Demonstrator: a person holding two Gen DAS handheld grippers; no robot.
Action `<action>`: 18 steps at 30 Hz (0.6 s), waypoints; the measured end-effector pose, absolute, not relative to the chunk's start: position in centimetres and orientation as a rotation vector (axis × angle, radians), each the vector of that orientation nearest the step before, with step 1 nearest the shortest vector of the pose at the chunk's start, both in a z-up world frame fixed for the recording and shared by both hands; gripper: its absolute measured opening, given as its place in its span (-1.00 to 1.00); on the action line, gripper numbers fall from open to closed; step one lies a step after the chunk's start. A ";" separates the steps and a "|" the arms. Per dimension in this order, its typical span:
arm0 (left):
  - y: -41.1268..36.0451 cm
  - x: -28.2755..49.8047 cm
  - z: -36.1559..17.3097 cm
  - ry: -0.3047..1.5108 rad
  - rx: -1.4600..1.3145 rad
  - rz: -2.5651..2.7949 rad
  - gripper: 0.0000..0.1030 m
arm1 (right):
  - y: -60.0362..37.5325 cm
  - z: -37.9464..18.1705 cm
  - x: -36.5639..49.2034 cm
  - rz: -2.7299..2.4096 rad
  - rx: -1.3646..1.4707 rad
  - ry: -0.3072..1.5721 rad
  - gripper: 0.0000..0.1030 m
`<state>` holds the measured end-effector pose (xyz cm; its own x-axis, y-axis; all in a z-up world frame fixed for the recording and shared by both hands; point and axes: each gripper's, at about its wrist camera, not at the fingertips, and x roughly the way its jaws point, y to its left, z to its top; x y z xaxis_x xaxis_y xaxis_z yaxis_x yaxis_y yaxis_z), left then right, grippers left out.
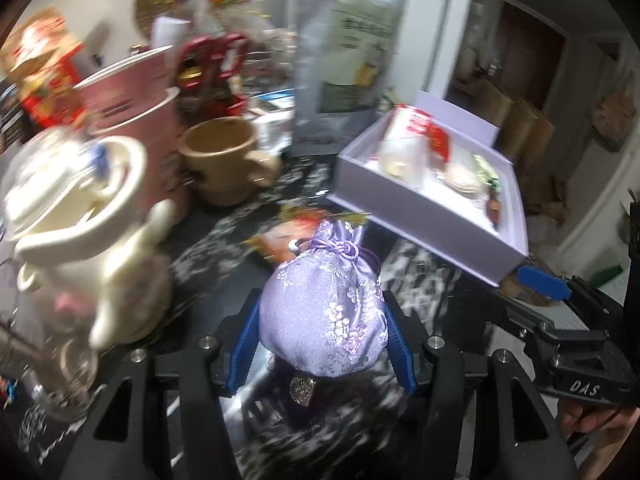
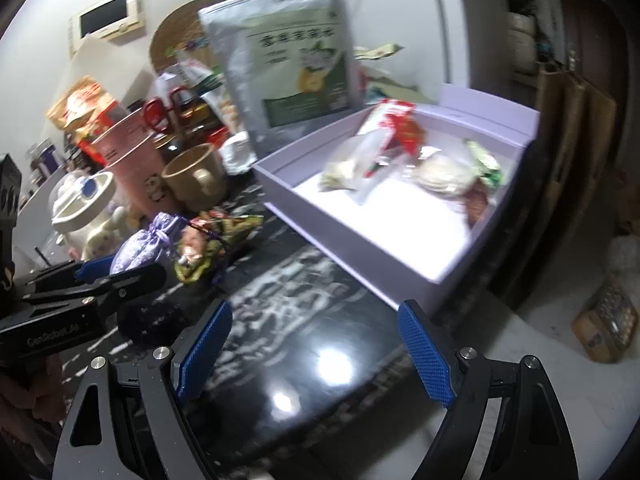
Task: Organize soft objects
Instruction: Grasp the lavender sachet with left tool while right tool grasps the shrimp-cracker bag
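Left wrist view shows your left gripper (image 1: pixel 322 332) clamped partway closed on the lavender brocade pouch (image 1: pixel 324 304), drawstring neck pointing away from you. Your target, the open white box (image 1: pixel 424 216), lies ahead and to the right. Your right gripper (image 2: pixel 316 340) hangs wide and empty, nearer that box.

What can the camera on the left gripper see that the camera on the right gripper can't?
Only the left wrist view shows the left gripper from behind, its blue pads pressed on both sides of the lilac brocade pouch. Only the right wrist view shows the wall panel with a screen and the open, empty right gripper. Both show the pouch, the lavender box, the tan mug and the silver bag.
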<state>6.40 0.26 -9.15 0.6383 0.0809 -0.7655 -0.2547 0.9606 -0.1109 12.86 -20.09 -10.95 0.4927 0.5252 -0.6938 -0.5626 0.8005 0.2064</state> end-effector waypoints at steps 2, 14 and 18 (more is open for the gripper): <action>0.9 6.0 -9.5 0.862 -0.226 0.226 0.09 | -18.9 -11.1 13.1 0.688 -0.062 0.833 0.67; 3.7 4.4 -12.4 0.914 -0.345 0.357 0.09 | -11.3 -11.6 15.5 0.867 -0.222 0.807 0.67; 4.1 4.3 -12.9 0.926 -0.367 0.376 0.09 | -8.6 -12.2 16.8 0.929 -0.268 0.816 0.67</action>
